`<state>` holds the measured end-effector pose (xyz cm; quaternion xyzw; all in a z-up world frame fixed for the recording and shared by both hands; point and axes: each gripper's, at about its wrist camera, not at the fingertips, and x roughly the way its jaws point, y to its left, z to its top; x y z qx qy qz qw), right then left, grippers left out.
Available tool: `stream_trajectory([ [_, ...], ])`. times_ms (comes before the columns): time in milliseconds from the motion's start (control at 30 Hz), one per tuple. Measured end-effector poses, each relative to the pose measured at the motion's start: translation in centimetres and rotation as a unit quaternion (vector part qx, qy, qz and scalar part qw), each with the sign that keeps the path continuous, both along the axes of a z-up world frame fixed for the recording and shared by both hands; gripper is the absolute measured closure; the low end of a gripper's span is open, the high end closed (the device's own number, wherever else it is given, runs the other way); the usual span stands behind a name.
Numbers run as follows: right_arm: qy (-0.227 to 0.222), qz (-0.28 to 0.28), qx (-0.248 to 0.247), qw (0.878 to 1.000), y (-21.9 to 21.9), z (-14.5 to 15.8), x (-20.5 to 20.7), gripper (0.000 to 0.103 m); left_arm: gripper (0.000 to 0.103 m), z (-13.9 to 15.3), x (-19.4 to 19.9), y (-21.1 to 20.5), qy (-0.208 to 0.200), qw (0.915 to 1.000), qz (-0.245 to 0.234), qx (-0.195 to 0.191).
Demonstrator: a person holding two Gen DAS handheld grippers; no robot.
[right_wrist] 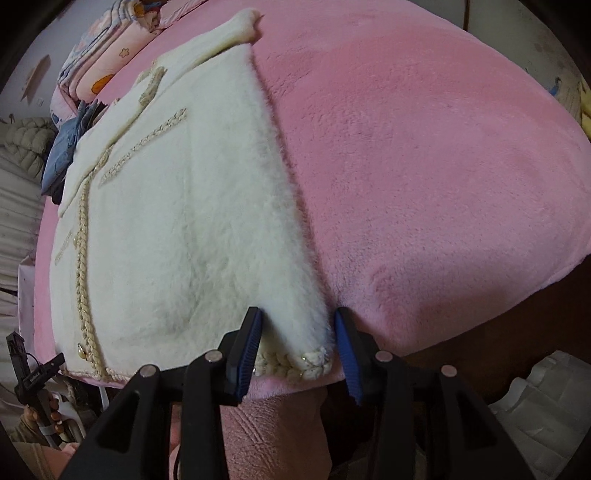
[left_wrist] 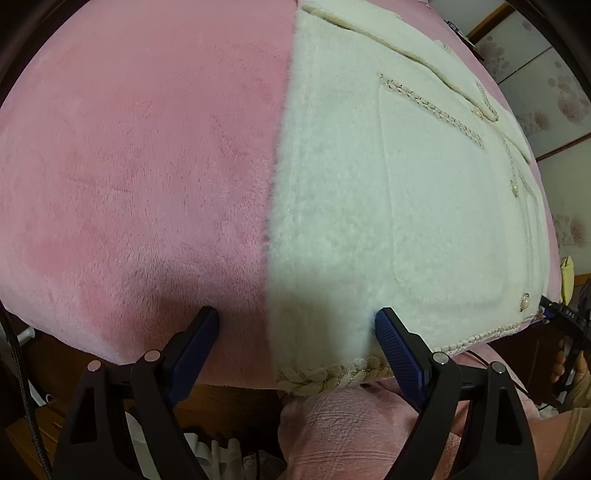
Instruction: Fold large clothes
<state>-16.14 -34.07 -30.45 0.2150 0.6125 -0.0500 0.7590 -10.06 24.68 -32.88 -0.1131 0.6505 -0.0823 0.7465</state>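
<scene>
A cream fluffy jacket (left_wrist: 369, 206) with braided trim and pearl buttons lies flat on a pink plush bed cover (left_wrist: 140, 177); its sides look folded in. My left gripper (left_wrist: 295, 317) is open, its fingers straddling the jacket's near left hem corner. In the right wrist view the jacket (right_wrist: 177, 206) lies at the left on the pink cover (right_wrist: 424, 166). My right gripper (right_wrist: 297, 317) is open, its fingers either side of the jacket's near right hem corner. One sleeve end (right_wrist: 243, 22) sticks out at the far end.
The bed's near edge drops to a dark floor with white items (right_wrist: 539, 398). Folded patterned bedding (right_wrist: 110, 48) and blue clothes (right_wrist: 70, 140) lie at the bed's far left. Floral sliding doors (left_wrist: 546, 92) stand to the right. The other gripper shows at each view's edge (left_wrist: 565, 325).
</scene>
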Motion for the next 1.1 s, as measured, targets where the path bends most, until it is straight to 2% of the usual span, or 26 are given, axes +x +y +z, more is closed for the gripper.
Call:
stream_trajectory([
  [67, 0.005, 0.009, -0.003, 1.0, 0.4, -0.1, 0.3, 0.062, 0.017, -0.4, -0.2, 0.4, 0.002, 1.0, 0.004, -0.002],
  [133, 0.014, 0.018, -0.01, 1.0, 0.8, -0.2, 0.6, 0.067, 0.015, -0.6, 0.0, 0.0, 0.006, 1.0, 0.008, -0.001],
  [167, 0.019, 0.025, -0.011, 0.999, 1.1, -0.2, 0.8, 0.075, 0.015, -0.6, -0.3, 0.4, 0.009, 0.9999, 0.008, 0.002],
  [267, 0.028, 0.05, -0.032, 0.998, 2.3, 0.3, 1.7, 0.088, 0.018, -0.7, 0.3, 0.2, 0.024, 0.9994, 0.013, 0.019],
  [300, 0.031, 0.058, -0.041, 0.997, 2.7, 0.5, 1.9, 0.089, 0.03, -0.6, 0.4, -0.1, 0.031, 0.9992, 0.009, 0.022],
  [333, 0.033, 0.064, -0.049, 0.996, 2.9, 0.7, 2.0, 0.09, 0.051, -0.4, 0.5, -0.5, 0.037, 0.9991, 0.003, 0.02],
  [367, 0.034, 0.068, -0.054, 0.996, 3.2, 1.0, 2.1, 0.091, 0.064, -0.2, 0.7, -1.0, 0.045, 0.9988, -0.004, 0.019],
  [400, 0.035, 0.071, -0.057, 0.995, 3.3, 1.4, 2.1, 0.091, 0.081, 0.0, 1.4, -2.3, 0.057, 0.9976, -0.013, 0.036],
  [433, 0.035, 0.073, -0.059, 0.995, 3.5, 1.8, 2.2, 0.091, 0.092, 0.3, 1.7, -2.9, 0.064, 0.9963, -0.024, 0.053],
  [500, 0.037, 0.078, -0.062, 0.994, 3.7, 2.8, 2.3, 0.092, 0.094, 1.4, 2.2, -4.2, 0.077, 0.9927, -0.041, 0.083],
  [567, 0.031, 0.089, -0.062, 0.994, 4.1, 4.6, 2.7, 0.092, 0.095, 2.8, 2.7, -4.6, 0.081, 0.9928, -0.038, 0.079],
  [667, 0.006, 0.104, -0.051, 0.993, 4.6, 8.0, 3.3, 0.093, 0.096, 6.6, 4.2, -4.4, 0.07, 0.9971, -0.003, 0.029],
  [800, -0.048, 0.111, -0.034, 0.992, 4.5, 13.4, 5.4, 0.093, 0.096, 11.7, 7.0, -3.6, 0.042, 0.9976, 0.044, -0.033],
  [967, -0.117, 0.108, -0.01, 0.987, 3.2, 18.9, 10.8, 0.094, 0.096, 17.4, 13.2, -3.2, -0.008, 0.9871, 0.13, -0.093],
  [1100, -0.17, 0.081, 0.013, 0.982, 0.6, 22.2, 17.0, 0.095, 0.096, 19.9, 17.9, -3.4, -0.038, 0.9785, 0.175, -0.102],
])
